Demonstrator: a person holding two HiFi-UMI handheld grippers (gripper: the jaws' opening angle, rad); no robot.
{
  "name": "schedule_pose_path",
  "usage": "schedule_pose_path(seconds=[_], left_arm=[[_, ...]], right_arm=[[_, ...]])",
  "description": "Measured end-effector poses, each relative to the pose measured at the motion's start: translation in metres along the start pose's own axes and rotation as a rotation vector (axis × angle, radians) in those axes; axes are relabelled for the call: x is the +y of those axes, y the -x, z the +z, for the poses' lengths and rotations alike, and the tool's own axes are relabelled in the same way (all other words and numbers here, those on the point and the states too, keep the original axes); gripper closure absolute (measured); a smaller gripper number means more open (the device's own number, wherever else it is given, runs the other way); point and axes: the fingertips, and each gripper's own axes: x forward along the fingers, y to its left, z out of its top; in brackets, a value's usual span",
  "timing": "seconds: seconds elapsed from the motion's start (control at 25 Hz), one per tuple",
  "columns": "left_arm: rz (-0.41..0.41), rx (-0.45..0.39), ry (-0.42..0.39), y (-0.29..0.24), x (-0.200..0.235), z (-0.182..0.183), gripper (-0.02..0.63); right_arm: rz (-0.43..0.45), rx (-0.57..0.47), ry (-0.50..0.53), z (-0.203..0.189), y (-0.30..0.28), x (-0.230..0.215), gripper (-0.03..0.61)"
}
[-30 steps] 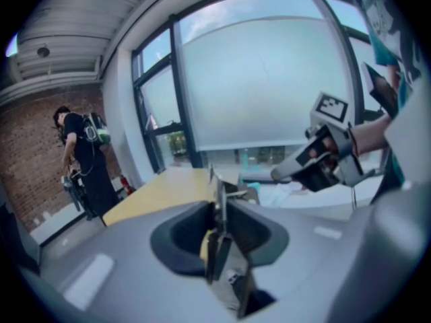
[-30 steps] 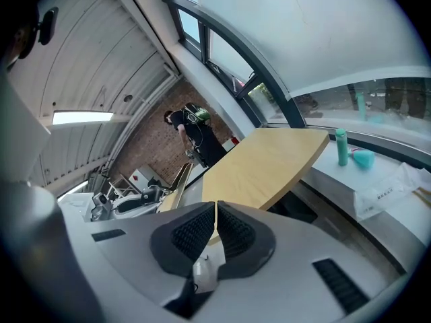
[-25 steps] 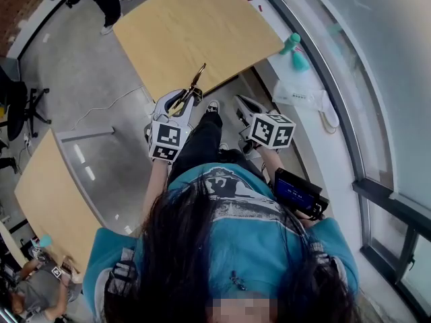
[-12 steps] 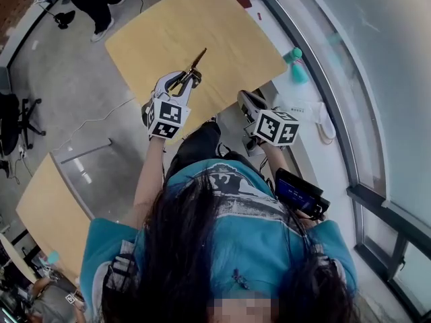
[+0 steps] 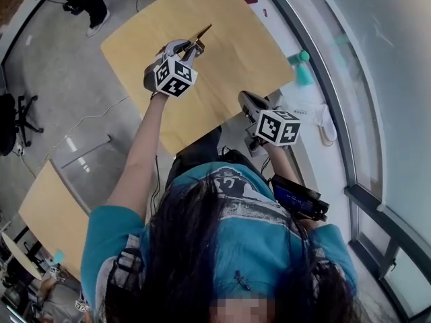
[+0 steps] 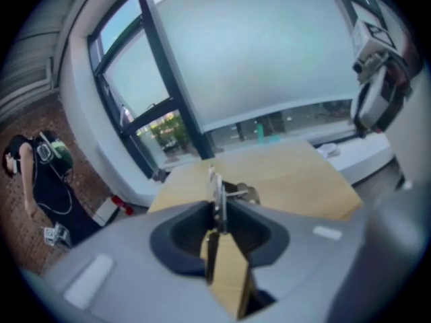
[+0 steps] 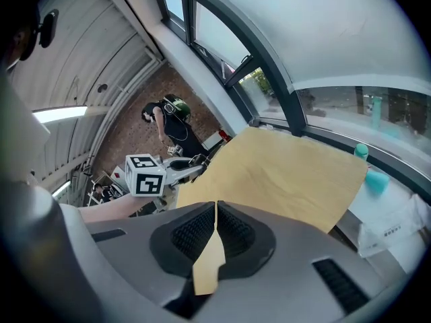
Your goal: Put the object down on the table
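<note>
One slim metal tool (image 5: 203, 31) pinched in left gripper (image 5: 190, 46) above tan wooden table (image 5: 232, 62); lower flat, then release. Right gripper (image 5: 244, 100) closed, empty.

Head view: steeply down from overhead, table (image 5: 229, 59) at upper centre. Left and right gripper views skim that table closely.

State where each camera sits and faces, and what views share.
Head view: on the head, facing steeply down at the table; hair, arms, left hand-held gripper, right hand-held gripper show.
Left gripper view: along jaws shut on a thin tool, toward windows.
Right gripper view: along shut jaws, across the table.
Shared: the table.
</note>
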Motion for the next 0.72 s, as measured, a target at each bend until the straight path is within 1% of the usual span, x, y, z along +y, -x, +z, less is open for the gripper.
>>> schedule_pose_path(seconds=[0.08, 0.24, 0.4, 0.6, 0.72], left_arm=[[-0.007, 0.026, -0.026, -0.024, 0.008, -0.004, 0.525], [0.008, 0.09, -0.092, -0.07, 0.022, -0.014, 0.526], [-0.007, 0.158, -0.15, -0.106, 0.021, -0.026, 0.525], [-0.025, 0.209, -0.229, -0.128, 0.017, -0.038, 0.524], [-0.021, 0.225, -0.248, -0.134, 0.012, -0.047, 0.523]], right_arm=[[-0.011, 0.024, -0.009, -0.005, -0.004, -0.006, 0.56], [-0.038, 0.053, -0.03, -0.01, -0.006, -0.02, 0.56], [-0.063, 0.064, -0.051, -0.009, -0.006, -0.033, 0.561], [-0.08, 0.076, -0.056, -0.009, -0.007, -0.039, 0.56], [-0.083, 0.076, -0.064, -0.01, -0.008, -0.041, 0.56]])
